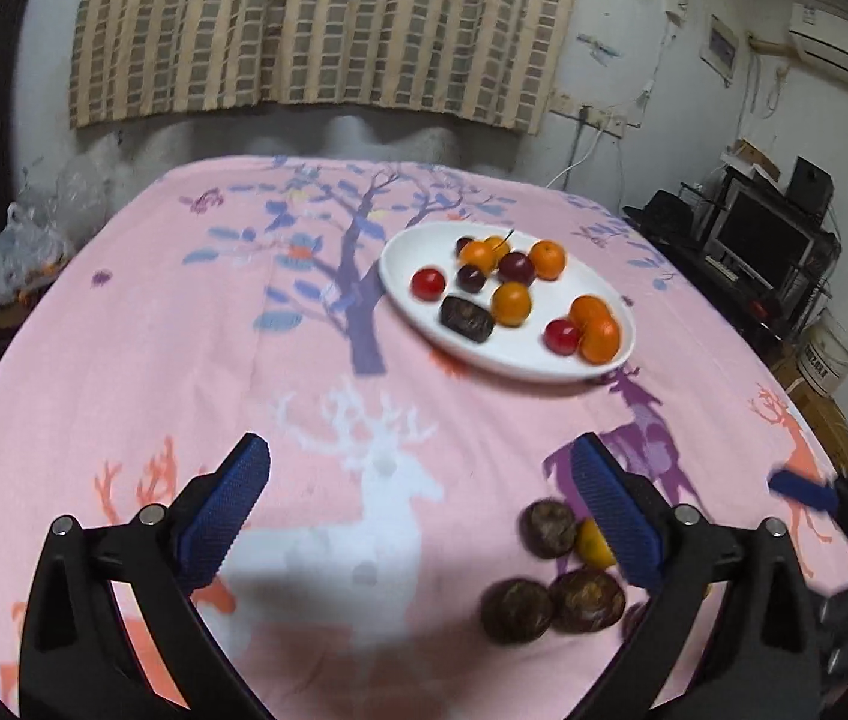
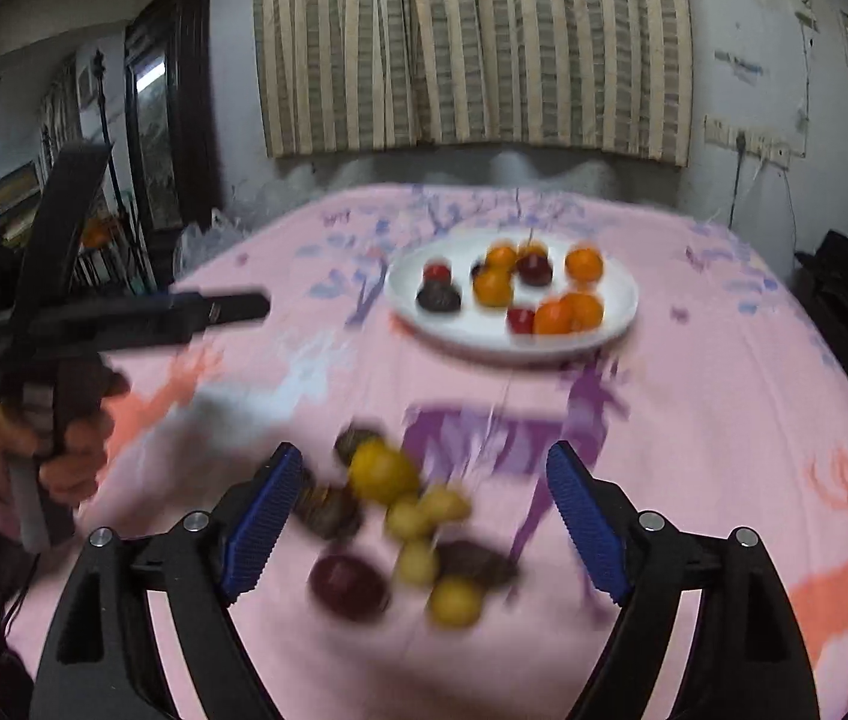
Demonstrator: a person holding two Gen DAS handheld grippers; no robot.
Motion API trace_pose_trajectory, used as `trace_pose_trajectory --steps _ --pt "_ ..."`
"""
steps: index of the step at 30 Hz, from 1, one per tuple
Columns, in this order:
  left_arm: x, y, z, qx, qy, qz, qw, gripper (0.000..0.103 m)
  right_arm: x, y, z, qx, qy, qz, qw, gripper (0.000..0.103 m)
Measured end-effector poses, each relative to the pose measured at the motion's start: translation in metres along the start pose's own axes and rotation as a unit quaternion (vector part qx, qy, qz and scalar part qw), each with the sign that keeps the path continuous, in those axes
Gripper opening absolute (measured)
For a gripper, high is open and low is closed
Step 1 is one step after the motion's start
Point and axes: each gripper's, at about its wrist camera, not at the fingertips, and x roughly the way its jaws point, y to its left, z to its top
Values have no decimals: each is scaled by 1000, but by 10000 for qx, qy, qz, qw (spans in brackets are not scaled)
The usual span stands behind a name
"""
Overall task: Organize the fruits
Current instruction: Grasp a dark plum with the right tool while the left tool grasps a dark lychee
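Between and just ahead of the right fingers (image 2: 420, 525), spread and empty, the loose fruits (image 2: 405, 516) are clustered on the desk (image 2: 724, 420). From the spread, empty left fingers (image 1: 424, 510) they lie rightward. Farther off, the plate (image 2: 622, 300) is seen.

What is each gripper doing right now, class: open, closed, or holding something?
Left gripper: open, holding nothing.
Right gripper: open, holding nothing.
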Motion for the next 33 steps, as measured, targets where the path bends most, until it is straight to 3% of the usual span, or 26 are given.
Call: trace_pose_trajectory --steps 3,5,14,17,20,22,24,26,29,33 --pt "8 7 -12 -89 190 222 9995 99 3 16 -19 62 255 -72 9996 84" --pt "7 11 -12 -165 248 112 9995 99 7 20 -26 209 377 -11 9991 84" --pt "-10 18 -8 -317 42 100 9994 99 35 18 -29 623 918 279 9934 56" --pt "-12 19 -7 -306 17 91 9995 99 42 16 -27 700 988 359 9920 53" --pt "-15 19 -5 -186 -88 238 9995 99 43 10 -27 850 997 383 9906 38" --pt "-17 19 -5 -81 -139 309 9994 99 41 6 -29 931 958 410 9902 38" --pt "-15 15 -6 256 44 -42 9997 99 34 2 -30 1021 849 389 9904 38" --pt "-11 2 -15 885 368 -538 9939 97 25 -5 -32 1168 748 440 9894 38" --pt "-11 -21 -38 1802 567 -861 9782 79 15 -13 -32 1253 641 455 9890 38" --pt "6 -33 -58 2141 1062 -1066 9651 60 6 -21 -32 1335 530 450 9886 38"
